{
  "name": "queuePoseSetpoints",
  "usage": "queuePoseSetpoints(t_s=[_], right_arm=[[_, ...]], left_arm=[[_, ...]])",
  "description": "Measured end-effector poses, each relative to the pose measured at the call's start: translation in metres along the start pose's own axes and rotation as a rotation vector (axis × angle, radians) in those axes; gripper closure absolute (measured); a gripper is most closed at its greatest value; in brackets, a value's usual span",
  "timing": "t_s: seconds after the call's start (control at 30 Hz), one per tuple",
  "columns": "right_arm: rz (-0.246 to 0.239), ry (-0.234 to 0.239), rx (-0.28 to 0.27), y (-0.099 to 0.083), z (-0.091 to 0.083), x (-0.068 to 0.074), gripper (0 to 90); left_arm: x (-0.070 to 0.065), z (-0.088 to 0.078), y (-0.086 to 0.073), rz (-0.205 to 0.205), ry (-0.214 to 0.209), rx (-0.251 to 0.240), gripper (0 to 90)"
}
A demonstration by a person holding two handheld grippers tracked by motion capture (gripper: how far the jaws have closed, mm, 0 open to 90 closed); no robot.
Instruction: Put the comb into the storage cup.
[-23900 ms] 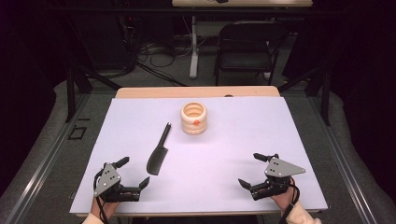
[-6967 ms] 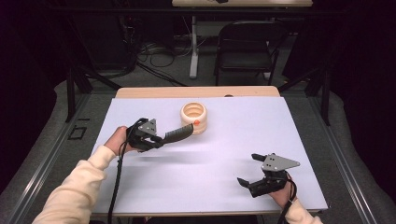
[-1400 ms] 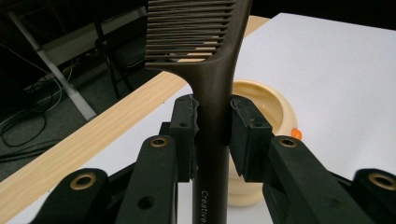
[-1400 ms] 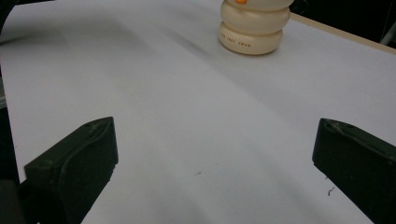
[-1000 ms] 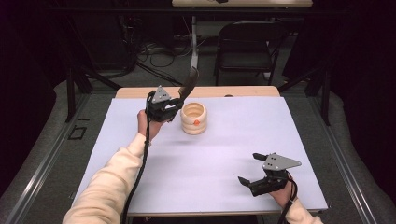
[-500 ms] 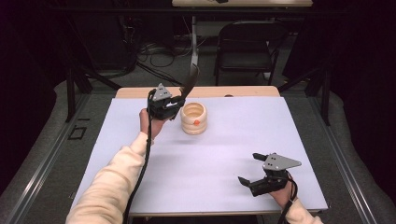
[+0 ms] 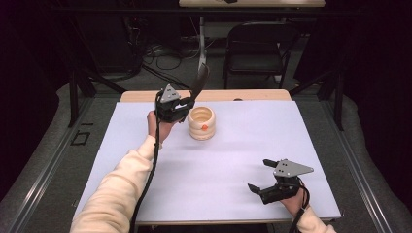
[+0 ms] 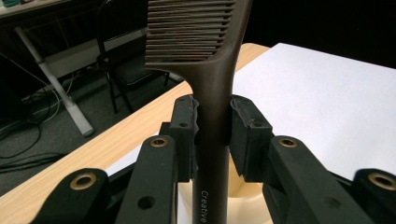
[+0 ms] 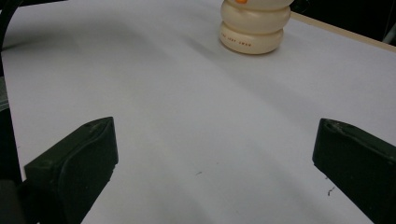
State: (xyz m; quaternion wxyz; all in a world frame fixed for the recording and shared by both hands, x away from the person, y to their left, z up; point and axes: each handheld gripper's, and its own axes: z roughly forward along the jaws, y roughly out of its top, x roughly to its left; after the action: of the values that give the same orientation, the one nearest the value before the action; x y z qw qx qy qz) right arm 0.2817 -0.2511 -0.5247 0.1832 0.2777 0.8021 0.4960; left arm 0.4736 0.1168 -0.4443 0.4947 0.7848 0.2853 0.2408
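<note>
One comb (image 8: 212,70) stands upright over the holder (image 7: 201,123), at the table's (image 7: 218,165) far edge | our left gripper (image 7: 182,104) clamps its handle | our right gripper (image 7: 262,177) rests near us, jaws spread, nothing between.

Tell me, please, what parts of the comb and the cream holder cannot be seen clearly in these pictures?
- Comb: in the left gripper view, the top edge cuts off its teeth end; the lower handle passes out at the bottom edge.
- Printed word on the handle: cut off there.
- Holder: the right gripper view's top edge cuts its top; its small print is unreadable.
- Holder's inside: high view, too small to tell.
</note>
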Motion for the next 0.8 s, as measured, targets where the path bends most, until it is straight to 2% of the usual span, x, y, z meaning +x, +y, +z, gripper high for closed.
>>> queuePoseSetpoints(t_s=[0.47,0.8], right_arm=[[-0.002,0.003,0.006,0.000,0.001,0.000,0.0],[-0.005,0.001,0.007,0.000,0.000,0.000,0.0]], left_arm=[[-0.001,0.004,0.009,-0.017,-0.005,-0.027,72.2],[-0.002,0.008,0.017,-0.009,-0.007,-0.041,72.2]])
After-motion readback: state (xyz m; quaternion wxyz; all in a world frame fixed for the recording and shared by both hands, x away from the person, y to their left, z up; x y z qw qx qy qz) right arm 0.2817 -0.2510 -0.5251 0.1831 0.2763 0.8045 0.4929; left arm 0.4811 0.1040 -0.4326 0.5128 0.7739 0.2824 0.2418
